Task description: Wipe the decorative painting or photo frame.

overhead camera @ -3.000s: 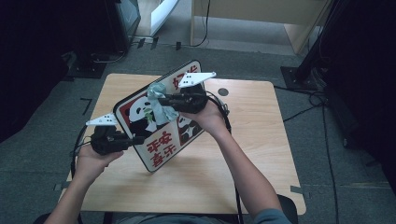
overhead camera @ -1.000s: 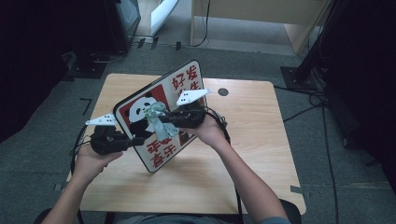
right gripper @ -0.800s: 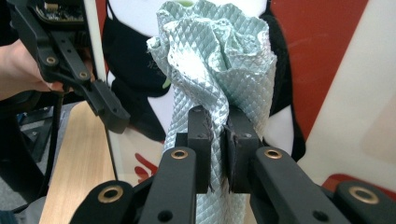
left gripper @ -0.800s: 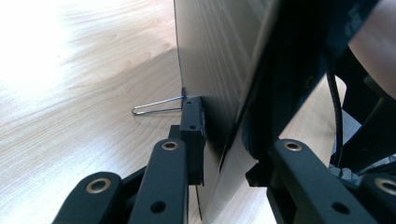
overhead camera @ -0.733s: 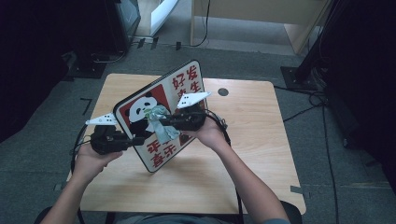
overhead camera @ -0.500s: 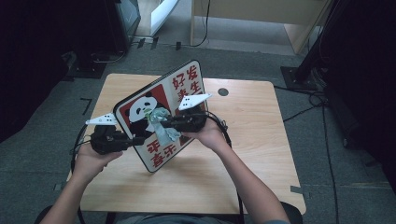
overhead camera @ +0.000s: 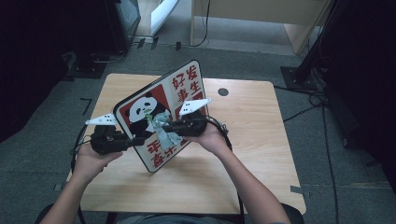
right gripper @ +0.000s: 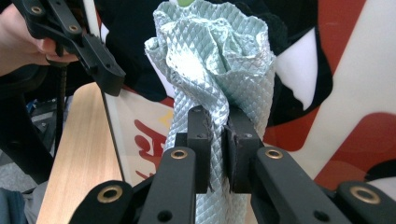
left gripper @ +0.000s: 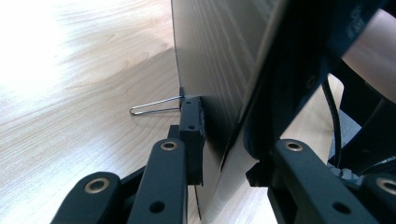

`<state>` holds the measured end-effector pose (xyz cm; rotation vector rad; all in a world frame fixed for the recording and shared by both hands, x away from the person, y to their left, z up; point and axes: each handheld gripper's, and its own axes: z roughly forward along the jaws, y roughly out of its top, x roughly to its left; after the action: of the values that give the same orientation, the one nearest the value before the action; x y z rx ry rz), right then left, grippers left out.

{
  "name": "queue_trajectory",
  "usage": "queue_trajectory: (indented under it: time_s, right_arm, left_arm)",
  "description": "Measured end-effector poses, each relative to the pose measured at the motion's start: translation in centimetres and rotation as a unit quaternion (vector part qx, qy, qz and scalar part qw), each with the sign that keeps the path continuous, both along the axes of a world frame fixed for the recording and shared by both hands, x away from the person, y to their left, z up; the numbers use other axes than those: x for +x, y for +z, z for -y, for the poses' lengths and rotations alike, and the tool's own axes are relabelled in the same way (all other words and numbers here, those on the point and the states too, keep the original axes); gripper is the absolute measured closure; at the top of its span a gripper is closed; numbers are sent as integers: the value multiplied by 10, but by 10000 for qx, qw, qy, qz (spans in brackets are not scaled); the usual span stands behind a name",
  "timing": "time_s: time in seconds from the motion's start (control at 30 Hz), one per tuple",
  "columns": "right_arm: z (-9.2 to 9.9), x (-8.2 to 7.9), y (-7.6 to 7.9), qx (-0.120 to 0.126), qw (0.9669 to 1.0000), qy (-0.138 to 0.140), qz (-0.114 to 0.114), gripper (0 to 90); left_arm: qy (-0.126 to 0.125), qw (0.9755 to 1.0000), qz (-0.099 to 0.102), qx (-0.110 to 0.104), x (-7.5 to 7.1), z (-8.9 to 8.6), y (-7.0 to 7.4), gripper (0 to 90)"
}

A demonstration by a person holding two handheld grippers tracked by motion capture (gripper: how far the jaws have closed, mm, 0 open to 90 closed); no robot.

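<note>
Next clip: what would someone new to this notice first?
A panda sign board with red characters stands tilted on edge over the middle of the wooden table. The left gripper clamps its lower left edge. The right gripper pinches a pale green quilted cloth against the board's printed face, right by the panda.

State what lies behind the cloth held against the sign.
Behind the cloth is the sign's printed face: black panda artwork, red and white areas. The part directly under the cloth is covered. The right gripper pinches the cloth.
</note>
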<state>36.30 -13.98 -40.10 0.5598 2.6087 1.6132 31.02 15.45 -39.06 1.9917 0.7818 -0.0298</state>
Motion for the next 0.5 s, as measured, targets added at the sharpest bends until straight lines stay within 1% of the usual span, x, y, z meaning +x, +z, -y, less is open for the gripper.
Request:
queue_trajectory:
  time_s: [0.1,0.23,0.4,0.5]
  right_arm:
    - [0,-1,-3,-35,10000,0,-53,826]
    - [1,-1,-7,-61,10000,16,-49,826]
    - [2,-3,-11,-147,9998,12,-141,826]
    - [2,-3,-14,-199,9997,6,-102,826]
  left_arm:
    - [-3,10000,-4,-1,0,0,0,741]
    - [-14,10000,-6,-4,1,0,0,741]
    - [-24,10000,-8,0,1,0,0,740]
    - [-32,10000,-9,-1,1,0,0,740]
